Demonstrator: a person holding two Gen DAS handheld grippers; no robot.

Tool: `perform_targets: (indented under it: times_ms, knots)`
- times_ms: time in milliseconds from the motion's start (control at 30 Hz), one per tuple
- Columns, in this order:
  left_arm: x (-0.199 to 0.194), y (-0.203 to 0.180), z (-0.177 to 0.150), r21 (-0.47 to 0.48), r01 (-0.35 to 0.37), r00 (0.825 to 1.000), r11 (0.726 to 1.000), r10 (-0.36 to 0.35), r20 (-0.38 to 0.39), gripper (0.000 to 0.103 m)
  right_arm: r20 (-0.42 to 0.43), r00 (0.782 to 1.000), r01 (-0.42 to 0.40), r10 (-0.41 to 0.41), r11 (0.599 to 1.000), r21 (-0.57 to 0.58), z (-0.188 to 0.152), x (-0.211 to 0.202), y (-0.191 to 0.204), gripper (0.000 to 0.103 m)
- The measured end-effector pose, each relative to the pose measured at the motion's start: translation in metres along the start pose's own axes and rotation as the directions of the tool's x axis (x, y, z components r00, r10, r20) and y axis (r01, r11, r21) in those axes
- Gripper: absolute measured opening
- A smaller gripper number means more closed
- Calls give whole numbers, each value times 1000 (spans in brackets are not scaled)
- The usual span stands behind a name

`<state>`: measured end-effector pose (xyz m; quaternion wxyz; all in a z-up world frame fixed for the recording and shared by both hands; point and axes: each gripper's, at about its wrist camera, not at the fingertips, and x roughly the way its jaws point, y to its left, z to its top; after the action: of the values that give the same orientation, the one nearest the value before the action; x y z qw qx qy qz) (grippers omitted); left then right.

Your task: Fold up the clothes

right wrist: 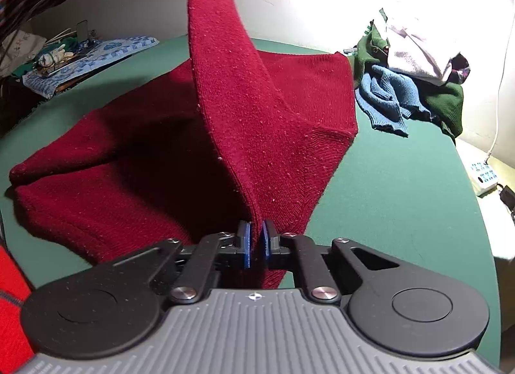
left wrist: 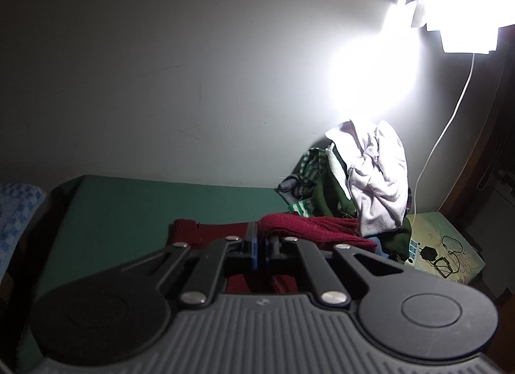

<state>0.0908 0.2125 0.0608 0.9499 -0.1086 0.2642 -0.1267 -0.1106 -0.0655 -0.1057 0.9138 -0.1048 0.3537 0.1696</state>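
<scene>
A dark red knitted sweater (right wrist: 257,110) lies partly on the green table (right wrist: 386,187), with one edge pulled up in a taut band toward the top of the right wrist view. My right gripper (right wrist: 257,242) is shut on the sweater's lower edge, its blue pads (right wrist: 247,245) pinching the fabric. My left gripper (left wrist: 261,245) is shut on another part of the red sweater (left wrist: 309,229), held up above the green table (left wrist: 145,210).
A pile of clothes stands at the table's far right by the wall: white (left wrist: 376,174), green (right wrist: 444,100) and blue (right wrist: 386,94) garments. A power strip (right wrist: 482,177), a white cable (left wrist: 444,135) and a bright lamp (left wrist: 466,13) are beyond. A blue patterned cloth (right wrist: 96,52) lies at the left.
</scene>
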Motion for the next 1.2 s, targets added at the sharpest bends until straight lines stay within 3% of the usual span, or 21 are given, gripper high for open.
perform_targets:
  times_ms: [200, 300, 733, 867, 967, 1033, 1067, 1133, 1200]
  knots:
    - [-55, 34, -28, -105, -106, 994, 989, 104, -27, 2, -32, 999, -24, 23, 999, -26, 2, -8, -12, 7]
    - [-77, 37, -51, -95, -157, 987, 983, 155, -33, 2, -62, 996, -59, 57, 997, -42, 2, -12, -16, 7]
    - [-155, 40, -107, -198, -196, 977, 960, 207, 39, 2, -175, 960, -247, 221, 957, -149, 3, -1, -22, 8]
    - [-161, 41, -124, -220, -227, 972, 949, 234, 7, 2, -223, 939, -304, 261, 934, -187, 6, 3, -24, 12]
    - [-168, 41, -139, -230, -249, 968, 941, 251, -24, 2, -294, 896, -382, 332, 915, -132, 19, 3, -37, 24]
    - [-171, 41, -146, -241, -259, 966, 935, 258, -37, 2, -255, 889, -411, 382, 909, -73, 35, 0, -56, 25]
    - [-171, 41, -148, -249, -259, 966, 933, 257, -42, 2, -224, 891, -414, 395, 909, -44, 44, 0, -66, 29]
    - [-171, 39, -150, -257, -256, 966, 932, 254, -42, 2, -119, 926, -358, 358, 933, 28, 70, 8, -89, 38]
    - [-172, 36, -149, -255, -250, 968, 934, 250, -33, 2, -16, 959, -276, 281, 950, 149, 101, 29, -116, 40]
